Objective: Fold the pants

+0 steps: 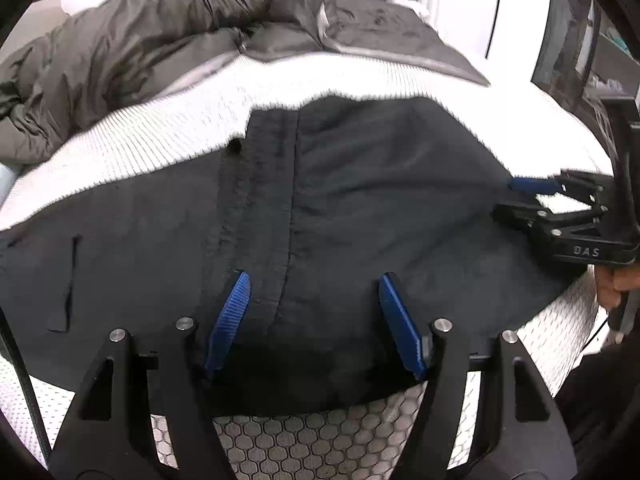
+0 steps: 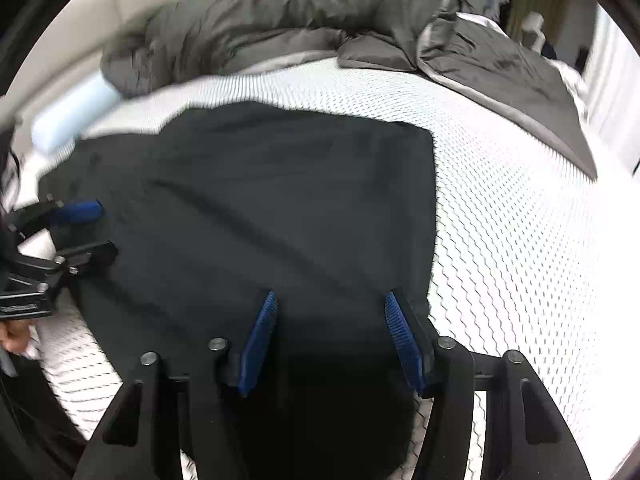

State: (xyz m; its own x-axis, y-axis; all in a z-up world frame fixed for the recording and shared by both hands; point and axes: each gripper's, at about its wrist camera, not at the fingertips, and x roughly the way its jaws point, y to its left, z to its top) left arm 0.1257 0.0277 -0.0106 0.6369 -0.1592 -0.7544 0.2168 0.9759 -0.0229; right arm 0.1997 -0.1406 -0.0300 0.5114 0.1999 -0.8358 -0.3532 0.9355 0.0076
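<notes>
Pants (image 1: 340, 208) of a very dark, almost black fabric lie spread flat on a white mattress (image 1: 192, 120) with a small honeycomb pattern, and both grippers are over them. In the left wrist view the left gripper (image 1: 314, 280) hangs just above the near edge of the cloth, its two blue ribbed pads wide apart with nothing between them; the cloth runs under them and away from the camera. A long stitched seam (image 1: 294, 200) goes up the middle of the garment, just between the two pads, and a narrow slit like a pocket opening (image 1: 70, 280) shows on the left part. In the right wrist view the right gripper (image 2: 330, 298) is also spread open and empty, low over the near part of the pants (image 2: 280, 200), with its right pad close to the right border of the fabric. From here the cloth looks smooth, with some soft diagonal creases and a rather straight right edge. Each gripper is seen from the other camera at the side edge of the garment, fingers parted; I cannot tell if they touch the cloth. On the black body of the right gripper the letters "DAS" (image 1: 586, 251) can be read. Behind the pants a grey crumpled duvet (image 2: 304, 12) lies at the far side of the bed.
</notes>
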